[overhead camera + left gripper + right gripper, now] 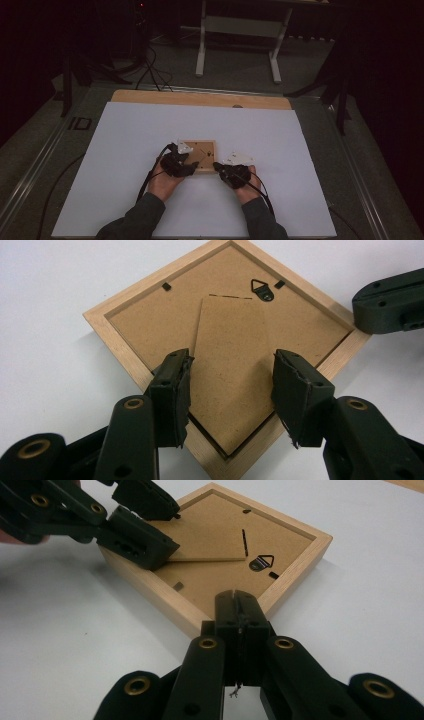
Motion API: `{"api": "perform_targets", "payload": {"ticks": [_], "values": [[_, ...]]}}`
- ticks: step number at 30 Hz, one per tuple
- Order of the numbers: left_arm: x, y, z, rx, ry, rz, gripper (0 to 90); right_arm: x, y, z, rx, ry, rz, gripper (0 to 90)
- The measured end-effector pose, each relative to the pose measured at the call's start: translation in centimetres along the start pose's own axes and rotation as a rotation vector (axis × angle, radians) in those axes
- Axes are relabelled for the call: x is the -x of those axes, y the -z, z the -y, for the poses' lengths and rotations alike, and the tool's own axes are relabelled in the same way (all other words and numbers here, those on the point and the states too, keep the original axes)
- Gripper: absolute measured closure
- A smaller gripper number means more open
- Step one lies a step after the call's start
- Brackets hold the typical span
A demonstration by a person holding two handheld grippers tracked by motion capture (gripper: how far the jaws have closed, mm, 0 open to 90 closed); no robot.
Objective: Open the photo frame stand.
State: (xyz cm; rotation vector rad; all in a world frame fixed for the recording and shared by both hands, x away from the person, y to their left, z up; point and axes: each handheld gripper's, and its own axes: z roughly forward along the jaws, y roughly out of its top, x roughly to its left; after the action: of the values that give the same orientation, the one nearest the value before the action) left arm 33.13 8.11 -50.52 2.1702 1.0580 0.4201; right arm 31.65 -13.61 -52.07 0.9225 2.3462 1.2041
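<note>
The wooden picture frame is laid face down on the white table, so that its backing board can be reached. The right tool, its jaws together, is pressed on a frame corner, probably to steady it. The left tool is held apart astride the easel stand, apparently to raise it.

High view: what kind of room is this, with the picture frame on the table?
Probably a lab or recording workshop: a white-topped work table stands in a dark room, cables trail over the floor, and a white bench stand waits behind.
</note>
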Motion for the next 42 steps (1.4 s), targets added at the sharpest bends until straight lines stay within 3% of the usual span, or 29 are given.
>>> {"api": "perform_targets", "payload": {"ticks": [10, 20, 23, 27, 34, 39, 42], "values": [[0.0, 0.6, -0.8, 0.012, 0.039, 0.002, 50.7, 0.0, 0.0, 0.0, 0.001, 0.001, -0.001, 89.3], [0.2, 0.5, -0.7, 0.017, 0.035, -0.004, 46.5, 0.0, 0.0, 0.0, 0.001, 0.004, -0.001, 89.3], [0.2, 0.6, -0.5, 0.014, 0.034, -0.025, 43.5, 0.0, 0.0, 0.0, 0.001, 0.006, 0.000, 89.3], [0.0, 0.7, -0.2, 0.006, 0.044, -0.016, 43.1, 0.0, 0.0, 0.0, 0.001, 0.006, 0.000, 89.3], [0.2, 0.4, 0.2, -0.019, 0.029, -0.006, 44.4, 0.0, 0.0, 0.0, 0.002, 0.003, 0.001, 89.3], [0.1, 0.5, 0.2, -0.026, 0.043, -0.001, 50.0, 0.0, 0.0, 0.0, 0.001, 0.003, 0.001, 89.3], [-0.1, 0.6, -0.1, -0.032, 0.072, 0.012, 50.1, 0.0, 0.0, 0.0, 0.001, 0.004, 0.001, 89.3]]}}
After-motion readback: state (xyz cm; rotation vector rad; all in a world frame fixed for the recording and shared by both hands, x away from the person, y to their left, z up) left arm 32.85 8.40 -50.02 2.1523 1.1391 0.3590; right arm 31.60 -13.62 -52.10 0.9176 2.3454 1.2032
